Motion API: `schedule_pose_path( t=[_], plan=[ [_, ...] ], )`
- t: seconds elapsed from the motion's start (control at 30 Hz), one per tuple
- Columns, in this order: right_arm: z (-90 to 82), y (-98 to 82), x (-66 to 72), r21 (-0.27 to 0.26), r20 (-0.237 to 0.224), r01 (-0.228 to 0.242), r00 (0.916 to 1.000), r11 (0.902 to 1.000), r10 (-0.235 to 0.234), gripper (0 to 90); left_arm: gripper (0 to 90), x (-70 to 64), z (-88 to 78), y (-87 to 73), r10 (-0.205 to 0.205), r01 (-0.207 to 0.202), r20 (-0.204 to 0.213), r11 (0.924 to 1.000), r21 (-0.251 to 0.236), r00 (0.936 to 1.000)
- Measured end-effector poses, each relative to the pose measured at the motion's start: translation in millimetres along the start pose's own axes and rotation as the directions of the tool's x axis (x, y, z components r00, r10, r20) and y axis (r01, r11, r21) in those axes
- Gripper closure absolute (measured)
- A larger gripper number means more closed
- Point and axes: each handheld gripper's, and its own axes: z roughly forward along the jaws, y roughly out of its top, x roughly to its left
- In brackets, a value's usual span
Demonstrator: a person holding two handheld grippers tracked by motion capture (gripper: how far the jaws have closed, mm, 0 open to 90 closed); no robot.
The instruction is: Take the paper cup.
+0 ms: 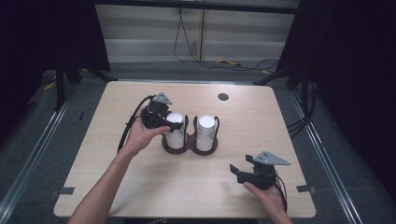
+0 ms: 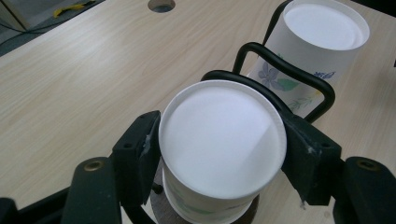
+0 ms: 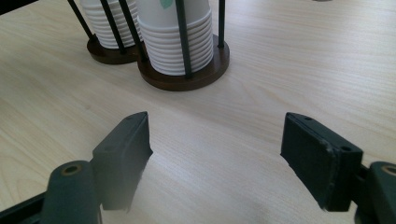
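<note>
left gripper [image 2: 219, 154] | jaws closed on top cup [image 2: 223, 140] of left stack, one each side of its upturned base | stack upright in rack [image 1: 189, 145], table [image 1: 140, 186] centre; likely lift is straight up | right gripper [image 3: 217, 158] | wide open, empty, near front edge, well apart

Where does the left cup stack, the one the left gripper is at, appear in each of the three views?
High view: the left cup stack is just left of table centre, under the left gripper.
Left gripper view: lower centre, between the jaws.
Right gripper view: top left, behind the nearer stack.
Shared landmark: the dark double holder.
</note>
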Motion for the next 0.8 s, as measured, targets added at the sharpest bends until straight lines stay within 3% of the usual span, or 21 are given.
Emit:
schedule_pose_path(
  t=[0.03, 0.07, 0.23, 0.8],
  plan=[
    [-0.1, 0.0, -0.5, -0.005, -0.002, -0.014, 0.9999, 0.9999, 0.014, 24.3, 34.5, -0.5, -1.1, 1.7, 0.002, -0.002, -0.002, 0.9999, 0.012, 1.0],
    [0.7, 0.3, -3.3, -0.011, -0.033, -0.067, 0.9972, 0.9977, 0.067, 24.5, 34.8, -1.2, -3.4, 2.9, 0.009, -0.009, -0.004, 0.9999, 0.01, 1.0],
    [-1.0, 0.5, -8.4, -0.022, -0.027, -0.085, 0.9961, 0.9962, 0.084, 24.5, 35.2, -0.8, -8.3, 3.8, 0.006, -0.006, 0.0, 0.9999, -0.013, 1.0],
    [-0.9, -0.1, -6.6, -0.021, -0.026, -0.077, 0.9967, 0.9968, 0.077, 24.6, 35.7, -4.8, -23.2, 6.6, 0.005, -0.004, 0.006, 0.9971, -0.076, 1.0]
  ],
)
